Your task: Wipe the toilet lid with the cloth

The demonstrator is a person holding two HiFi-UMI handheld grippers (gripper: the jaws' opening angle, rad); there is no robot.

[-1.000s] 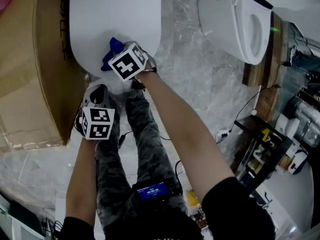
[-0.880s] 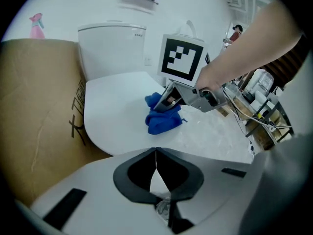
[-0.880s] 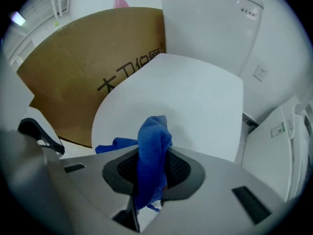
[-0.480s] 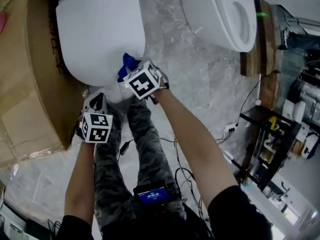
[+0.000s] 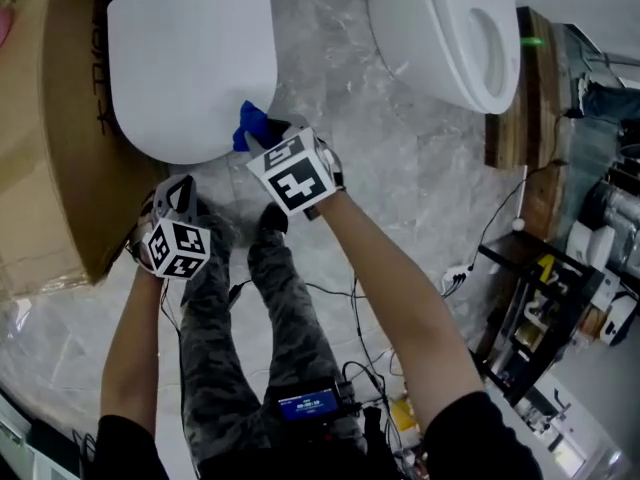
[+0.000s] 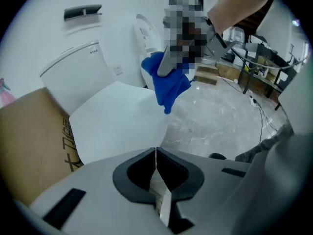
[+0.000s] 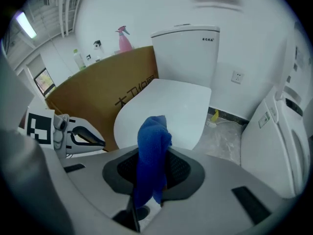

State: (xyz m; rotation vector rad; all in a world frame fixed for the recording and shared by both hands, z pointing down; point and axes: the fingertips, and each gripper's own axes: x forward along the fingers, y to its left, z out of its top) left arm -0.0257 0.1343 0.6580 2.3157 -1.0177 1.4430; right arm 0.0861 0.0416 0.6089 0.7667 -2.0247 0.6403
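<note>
Right gripper [image 5: 270,144]: drawn back from over the toilet lid [image 5: 190,58] toward the person and raised (its marker cube looms larger in the head view).
Cloth [image 5: 250,125]: no longer on the lid's front; now dangles by its front right edge, apparently clear of it.
Left gripper [image 5: 176,194]: rolled, cube faces turned.

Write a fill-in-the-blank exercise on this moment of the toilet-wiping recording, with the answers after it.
1. The crumpled fabric cloth clamped in the right gripper is ____ in colour.
2. The left gripper has its jaws ____, with nothing between them.
3. Beside the flat white toilet lid stands a large brown ____ box.
4. The second white toilet, at the head view's right, has its own lid ____.

Missing words: blue; shut; cardboard; raised
</note>
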